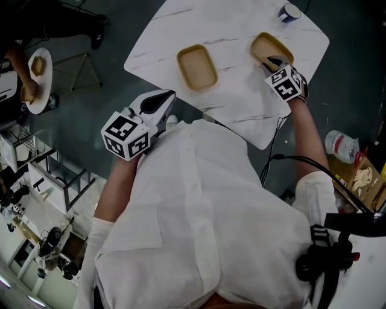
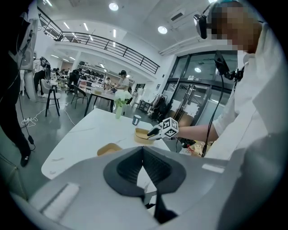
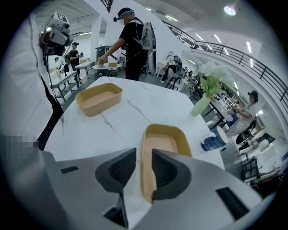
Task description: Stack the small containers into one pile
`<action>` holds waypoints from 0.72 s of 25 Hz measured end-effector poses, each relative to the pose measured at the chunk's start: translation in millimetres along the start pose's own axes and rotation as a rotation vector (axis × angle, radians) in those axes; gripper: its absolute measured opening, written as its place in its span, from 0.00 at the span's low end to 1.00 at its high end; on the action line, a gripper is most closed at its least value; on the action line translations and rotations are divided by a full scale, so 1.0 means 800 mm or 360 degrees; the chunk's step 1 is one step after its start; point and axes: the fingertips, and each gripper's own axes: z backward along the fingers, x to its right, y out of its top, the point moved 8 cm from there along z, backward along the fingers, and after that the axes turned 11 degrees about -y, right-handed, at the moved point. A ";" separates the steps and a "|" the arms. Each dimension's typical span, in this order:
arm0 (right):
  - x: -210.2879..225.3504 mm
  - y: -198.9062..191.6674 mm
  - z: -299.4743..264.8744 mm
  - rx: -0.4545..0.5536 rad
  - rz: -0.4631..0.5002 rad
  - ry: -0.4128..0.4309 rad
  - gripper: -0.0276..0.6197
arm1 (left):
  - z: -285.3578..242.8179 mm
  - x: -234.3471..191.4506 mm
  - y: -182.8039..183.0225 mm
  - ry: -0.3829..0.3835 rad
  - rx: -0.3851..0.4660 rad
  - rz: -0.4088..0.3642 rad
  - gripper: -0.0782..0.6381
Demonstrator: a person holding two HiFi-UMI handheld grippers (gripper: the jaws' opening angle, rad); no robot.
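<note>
Two shallow tan containers lie apart on the white marble table [image 1: 241, 90]. One is at mid-table [image 1: 196, 66] [image 3: 100, 99] [image 2: 109, 148]. The other is toward the right [image 1: 265, 46] [image 3: 168, 143] [image 2: 143, 134]. My right gripper [image 1: 276, 61] [image 3: 144, 155] [image 2: 155, 132] is open and straddles the near-left rim of the right container, one pad inside, one outside, with a gap showing beside the rim. My left gripper [image 1: 164, 99] [image 2: 143, 150] is shut and empty, held off the table's near-left edge close to my body.
A blue-and-white cup [image 1: 290, 12] [image 3: 211, 141] stands at the table's far right corner. A green vase with flowers [image 3: 200, 105] [image 2: 118, 108] is beyond it. On the floor lie a plastic bottle [image 1: 341, 145] and a cable [image 1: 289, 160]. Other people work at tables farther off.
</note>
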 end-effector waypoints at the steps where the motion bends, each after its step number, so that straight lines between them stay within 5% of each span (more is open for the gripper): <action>1: -0.001 0.004 0.004 0.0004 -0.0014 -0.0013 0.19 | 0.002 -0.002 0.000 -0.0008 0.0005 -0.0004 0.12; 8: -0.048 0.068 0.049 0.0145 -0.0268 -0.0031 0.13 | 0.030 -0.016 -0.003 -0.0060 0.0045 -0.0025 0.12; 18: -0.188 0.188 0.052 0.0254 -0.0399 0.0236 0.14 | 0.093 -0.035 -0.024 -0.0101 0.0082 -0.0024 0.12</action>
